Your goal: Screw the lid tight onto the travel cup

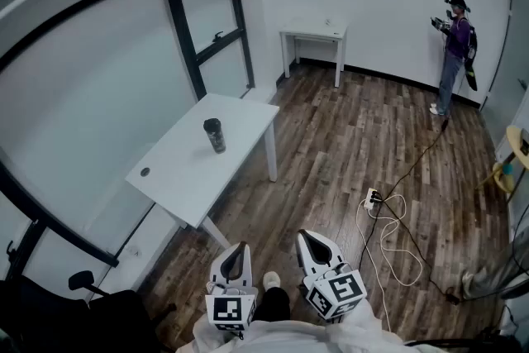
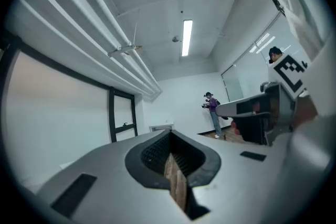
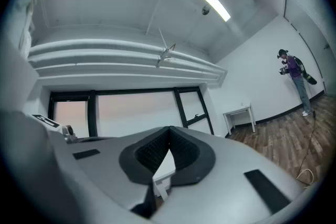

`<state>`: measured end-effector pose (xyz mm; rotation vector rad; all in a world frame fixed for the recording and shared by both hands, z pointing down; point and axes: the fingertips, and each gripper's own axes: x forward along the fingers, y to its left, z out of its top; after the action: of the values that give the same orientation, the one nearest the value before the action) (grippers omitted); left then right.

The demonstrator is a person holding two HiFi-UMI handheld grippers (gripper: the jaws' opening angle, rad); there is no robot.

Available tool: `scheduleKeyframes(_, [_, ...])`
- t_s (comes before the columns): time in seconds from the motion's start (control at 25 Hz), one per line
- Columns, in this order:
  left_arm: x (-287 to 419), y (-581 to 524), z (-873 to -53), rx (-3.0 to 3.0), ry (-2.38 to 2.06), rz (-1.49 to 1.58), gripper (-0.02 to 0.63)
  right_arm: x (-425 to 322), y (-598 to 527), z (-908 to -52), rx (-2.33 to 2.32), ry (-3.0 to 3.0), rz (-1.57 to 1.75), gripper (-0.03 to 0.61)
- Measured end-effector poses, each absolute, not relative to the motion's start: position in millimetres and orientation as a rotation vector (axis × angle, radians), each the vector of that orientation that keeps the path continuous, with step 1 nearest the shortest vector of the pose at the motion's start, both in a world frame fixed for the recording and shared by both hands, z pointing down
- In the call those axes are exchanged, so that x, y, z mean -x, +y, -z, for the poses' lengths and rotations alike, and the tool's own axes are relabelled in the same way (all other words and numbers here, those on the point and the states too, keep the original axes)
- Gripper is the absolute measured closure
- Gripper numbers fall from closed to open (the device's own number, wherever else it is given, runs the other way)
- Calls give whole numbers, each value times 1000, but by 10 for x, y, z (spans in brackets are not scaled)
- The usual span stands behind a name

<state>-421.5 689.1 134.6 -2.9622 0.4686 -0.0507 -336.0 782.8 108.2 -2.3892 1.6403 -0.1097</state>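
Note:
A dark travel cup (image 1: 215, 135) with its lid on top stands upright near the middle of a white table (image 1: 190, 169) across the room. My left gripper (image 1: 235, 254) and right gripper (image 1: 309, 242) hang low in the head view, close to my body and far from the cup. Both are shut with nothing between the jaws. In the left gripper view the left gripper (image 2: 170, 157) points up and across the room; the cup is not seen there. The right gripper (image 3: 169, 150) faces the windows, and a corner of the white table (image 3: 164, 170) shows through its jaw notch.
A second small white table (image 1: 314, 35) stands by the far wall. A person (image 1: 453, 54) stands at the far right. A power strip with a white cable (image 1: 388, 231) lies on the wood floor. A dark chair (image 1: 91, 293) sits at the lower left.

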Motion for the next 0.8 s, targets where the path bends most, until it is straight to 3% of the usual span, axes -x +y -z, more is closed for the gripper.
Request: scheduleKeyframes(0.8, [2331,4218,-1455,2962,522,56,607,1465,5204,-1207,2421,1698,149,558])
